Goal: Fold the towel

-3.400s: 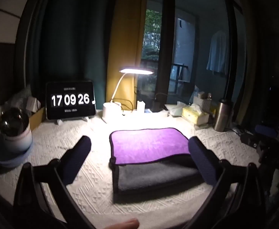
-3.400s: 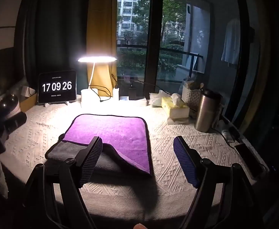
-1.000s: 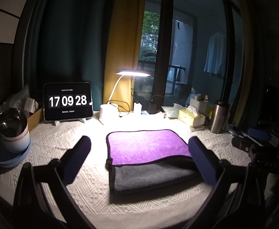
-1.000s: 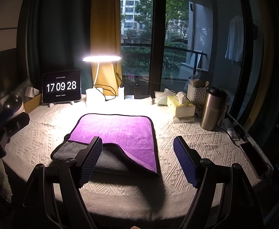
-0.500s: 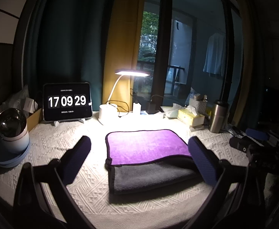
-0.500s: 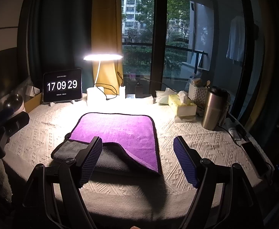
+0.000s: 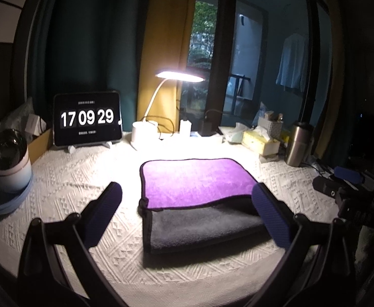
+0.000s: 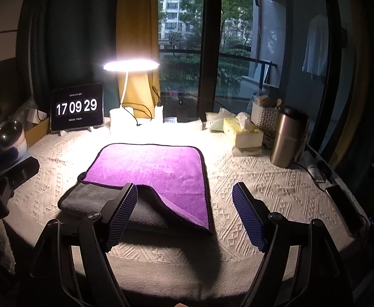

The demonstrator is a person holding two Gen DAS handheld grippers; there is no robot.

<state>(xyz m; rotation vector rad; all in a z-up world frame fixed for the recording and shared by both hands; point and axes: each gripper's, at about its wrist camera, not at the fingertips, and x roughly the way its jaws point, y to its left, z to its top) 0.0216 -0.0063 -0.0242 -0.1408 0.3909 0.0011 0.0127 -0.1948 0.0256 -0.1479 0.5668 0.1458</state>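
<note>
**Both hand-held grippers backed off, towel folded on worktop**

Since the earliest frames both cameras have drawn back slightly: more of the near worktop edge shows, the towel sits a bit farther off, and the clock reads 17 09 29, up from 17 09 26. Towel itself unchanged.

Left hand-held gripper (image 7: pixel 187 204): fingers spread wide, holding nothing, hovering over the near edge of the worktop (image 7: pixel 59 179). Right hand-held gripper (image 8: pixel 184 209): also wide open and empty; its left finger (image 8: pixel 121 215) overlaps the towel's near edge in view, contact cannot be told.

Surface: white knit-pattern cover over the worktop, lit brightly at the back, dim at the front. Room dark, green and yellow curtains, window with trees and a building outside.

Left to right: globe-topped pot (image 7: pixel 8 158) on a blue dish at the far left edge; tablet clock (image 7: pixel 87 120); lit desk lamp (image 7: pixel 179 76) on a white base; towel (image 7: pixel 194 179) at centre, purple face up with the grey layer showing along the near side, its near right corner lifted in the right wrist view (image 8: pixel 156 168); tissue box (image 8: pixel 243 130); steel flask (image 8: pixel 286 140); phone (image 8: pixel 345 209) at the right edge.

Open cover lies on either side of the towel; back row crowded. The other gripper shows at the far right of the left view, off the worktop.
</note>
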